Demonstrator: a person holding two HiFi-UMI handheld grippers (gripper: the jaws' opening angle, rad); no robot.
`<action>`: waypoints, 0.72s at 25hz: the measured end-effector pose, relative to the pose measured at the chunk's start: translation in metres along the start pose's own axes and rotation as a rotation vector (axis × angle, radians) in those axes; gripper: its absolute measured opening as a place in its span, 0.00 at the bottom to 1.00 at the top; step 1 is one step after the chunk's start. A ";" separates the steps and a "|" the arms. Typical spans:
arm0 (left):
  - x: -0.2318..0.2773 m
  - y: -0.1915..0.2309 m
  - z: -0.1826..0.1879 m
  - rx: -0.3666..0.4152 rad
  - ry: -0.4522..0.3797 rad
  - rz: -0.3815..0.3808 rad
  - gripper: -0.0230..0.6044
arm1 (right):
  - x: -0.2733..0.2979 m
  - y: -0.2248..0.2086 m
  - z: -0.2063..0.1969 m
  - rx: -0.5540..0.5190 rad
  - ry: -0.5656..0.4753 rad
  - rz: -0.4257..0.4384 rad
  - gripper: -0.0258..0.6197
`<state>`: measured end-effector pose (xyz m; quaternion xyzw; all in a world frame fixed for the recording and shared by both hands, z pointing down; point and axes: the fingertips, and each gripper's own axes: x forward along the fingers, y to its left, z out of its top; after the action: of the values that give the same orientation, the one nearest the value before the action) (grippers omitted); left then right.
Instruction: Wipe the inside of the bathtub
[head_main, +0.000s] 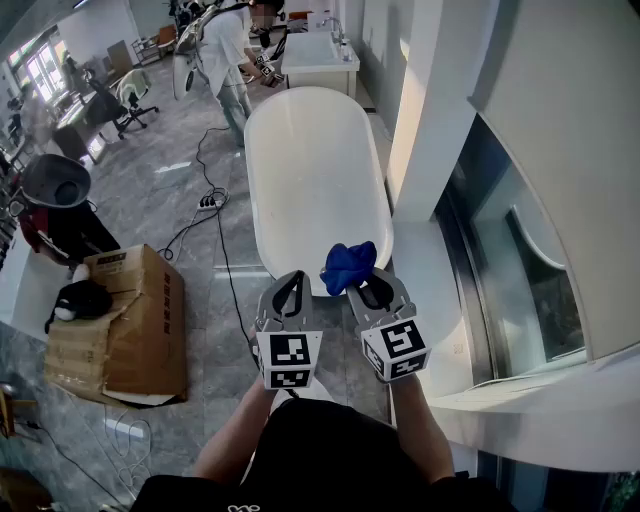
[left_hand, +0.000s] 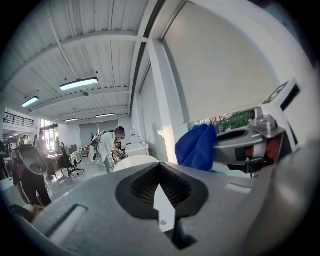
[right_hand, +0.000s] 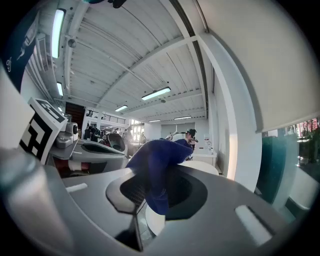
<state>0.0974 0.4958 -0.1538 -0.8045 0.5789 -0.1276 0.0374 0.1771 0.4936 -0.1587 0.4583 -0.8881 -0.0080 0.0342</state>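
Note:
A white oval bathtub (head_main: 318, 180) stands on the grey floor ahead of me, and its near end shows in the right gripper view as the bathtub (right_hand: 202, 166). My right gripper (head_main: 368, 287) is shut on a bunched blue cloth (head_main: 348, 265), held above the tub's near end. The cloth (right_hand: 157, 165) hangs between the jaws in the right gripper view. My left gripper (head_main: 290, 297) hovers just left of it, shut with nothing in it. In the left gripper view the cloth (left_hand: 197, 147) shows at the right, beside the tub (left_hand: 135, 161).
A white ledge (head_main: 425, 290) and a glass wall run along the tub's right side. A cardboard box (head_main: 125, 320) sits on the floor at left, with cables (head_main: 205, 215) nearby. A person (head_main: 228, 55) stands by a second tub (head_main: 318, 50) at the far end.

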 end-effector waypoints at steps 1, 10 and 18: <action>-0.007 -0.005 0.001 -0.009 0.003 0.003 0.04 | -0.006 0.002 -0.002 0.009 0.005 0.006 0.16; -0.062 -0.014 -0.006 -0.035 0.014 0.026 0.04 | -0.044 0.027 -0.011 0.047 0.027 0.008 0.16; -0.070 -0.013 -0.009 -0.061 0.016 0.033 0.04 | -0.053 0.031 -0.018 -0.051 0.081 -0.029 0.17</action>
<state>0.0859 0.5669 -0.1542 -0.7947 0.5958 -0.1158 0.0105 0.1841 0.5551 -0.1426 0.4699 -0.8789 -0.0127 0.0817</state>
